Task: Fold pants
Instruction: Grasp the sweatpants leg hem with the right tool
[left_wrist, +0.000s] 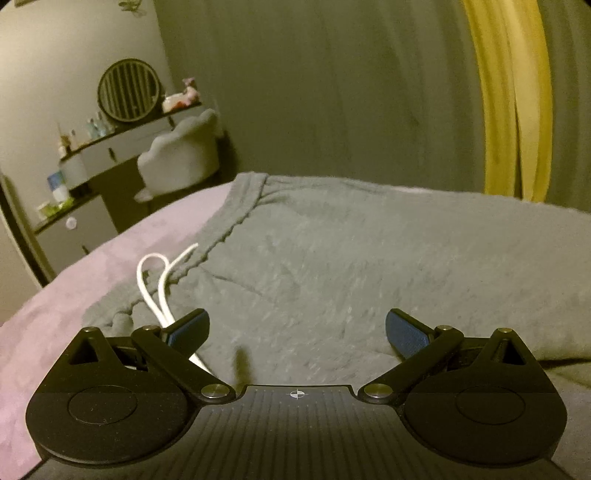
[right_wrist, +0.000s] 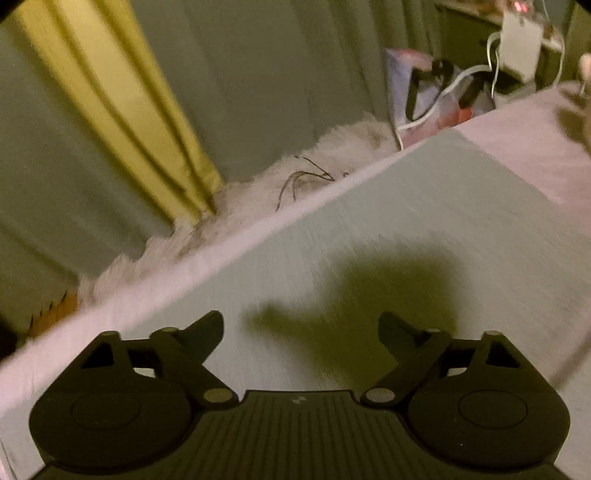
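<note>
Grey sweatpants (left_wrist: 332, 258) lie spread on the pink bed (left_wrist: 110, 258), unfolded; left gripper (left_wrist: 297, 332) and right gripper (right_wrist: 301, 332) gape wide, empty.

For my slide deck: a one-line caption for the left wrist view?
Open left gripper poised over gray pants on a pink bedspread, white drawstring beside one finger.

The pants (left_wrist: 332, 266) are plain grey with a white drawstring (left_wrist: 155, 280), and they lie on a pale purple bedsheet (left_wrist: 74, 288). The left gripper (left_wrist: 297, 332) is black with blue pads (left_wrist: 404, 334). The curtain (left_wrist: 332, 92) is grey-green with a yellow stripe (left_wrist: 509, 99). A white fluffy rug (right_wrist: 236, 210) lies beside the bed.
</note>
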